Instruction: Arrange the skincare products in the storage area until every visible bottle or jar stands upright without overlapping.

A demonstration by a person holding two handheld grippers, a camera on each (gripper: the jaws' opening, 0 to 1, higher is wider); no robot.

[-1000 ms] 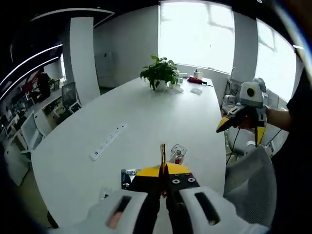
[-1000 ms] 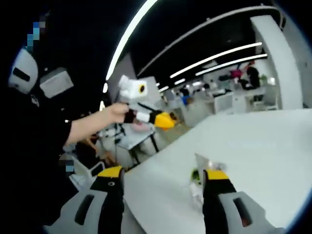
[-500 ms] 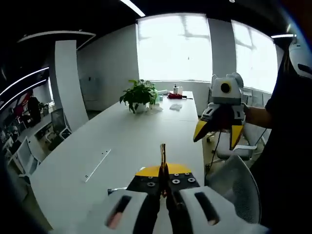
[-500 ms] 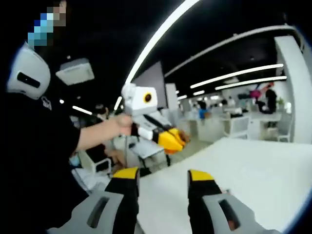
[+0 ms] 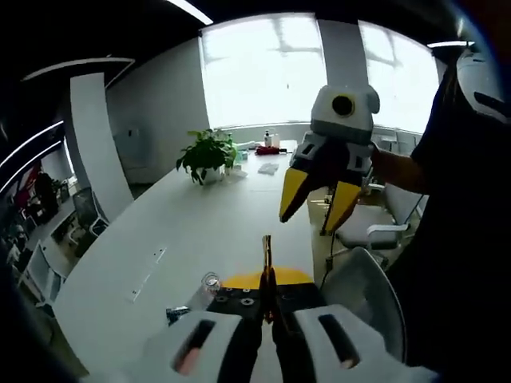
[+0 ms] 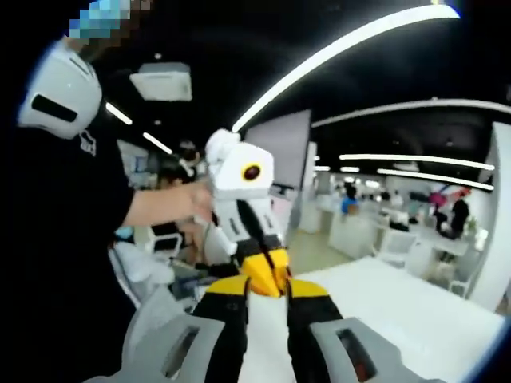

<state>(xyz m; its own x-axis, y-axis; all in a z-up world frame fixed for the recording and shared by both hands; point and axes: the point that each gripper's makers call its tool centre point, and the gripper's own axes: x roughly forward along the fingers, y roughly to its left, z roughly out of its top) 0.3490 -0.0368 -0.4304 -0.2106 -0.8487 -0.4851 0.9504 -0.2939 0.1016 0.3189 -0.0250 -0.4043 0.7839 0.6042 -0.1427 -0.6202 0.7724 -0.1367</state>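
A small clear jar (image 5: 209, 282) stands on the white table (image 5: 215, 223) just left of my left gripper (image 5: 266, 263), whose yellow-tipped jaws are pressed together with nothing between them. My right gripper (image 5: 306, 223) hangs in the air above and to the right, held by a hand, its yellow jaws a little apart and empty. In the right gripper view, my right gripper (image 6: 267, 292) has a narrow gap between its jaws. The left gripper (image 6: 270, 278) is lined up behind that gap, its tips together. Whether the two grippers touch is unclear.
A potted plant (image 5: 206, 152) and some small bottles (image 5: 267, 141) sit at the far end of the table. A white power strip (image 5: 148, 274) lies on its left side. A grey chair (image 5: 367, 287) stands at the right edge. Desks and people (image 6: 459, 215) fill the office behind.
Both grippers have risen and drawn close together, facing each other. The right gripper's jaws have narrowed. The clear jar has come back into the left gripper view.
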